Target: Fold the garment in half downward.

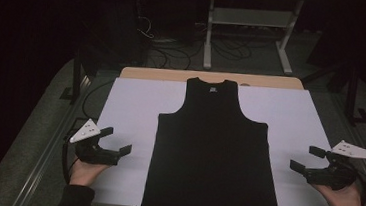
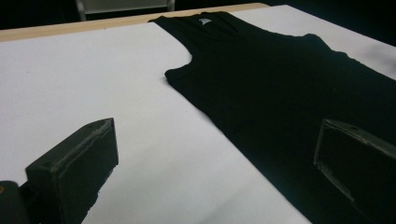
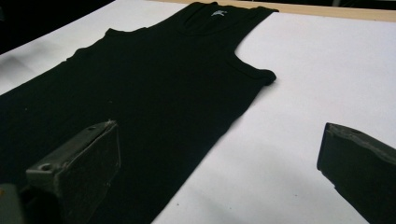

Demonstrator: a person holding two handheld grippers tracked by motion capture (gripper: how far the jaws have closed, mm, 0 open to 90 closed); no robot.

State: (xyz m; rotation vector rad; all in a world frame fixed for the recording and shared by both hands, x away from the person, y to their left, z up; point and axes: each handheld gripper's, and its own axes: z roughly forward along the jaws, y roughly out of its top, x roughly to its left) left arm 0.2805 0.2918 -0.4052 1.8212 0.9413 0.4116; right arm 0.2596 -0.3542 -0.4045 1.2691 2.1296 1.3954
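Observation:
A black tank top [image 1: 212, 150] lies flat and spread out on a white sheet [image 1: 130, 103], neck toward the far edge, hem at the near edge. My left gripper [image 1: 116, 141] hovers over the sheet just left of the top's lower side, jaws wide apart and holding nothing. My right gripper [image 1: 307, 159] sits mirror-wise beside the top's right side, also open and holding nothing. In the left gripper view the tank top [image 2: 289, 93] runs from the far neck label down under the right jaw. In the right gripper view the tank top [image 3: 154, 93] lies ahead and under the left jaw.
The white sheet covers a wooden table whose far edge [image 1: 173, 74] shows as a tan strip. Beyond it stand a white metal frame [image 1: 250, 23] and loose cables [image 1: 175, 52] on the dark floor. White sheet lies bare on both sides of the top.

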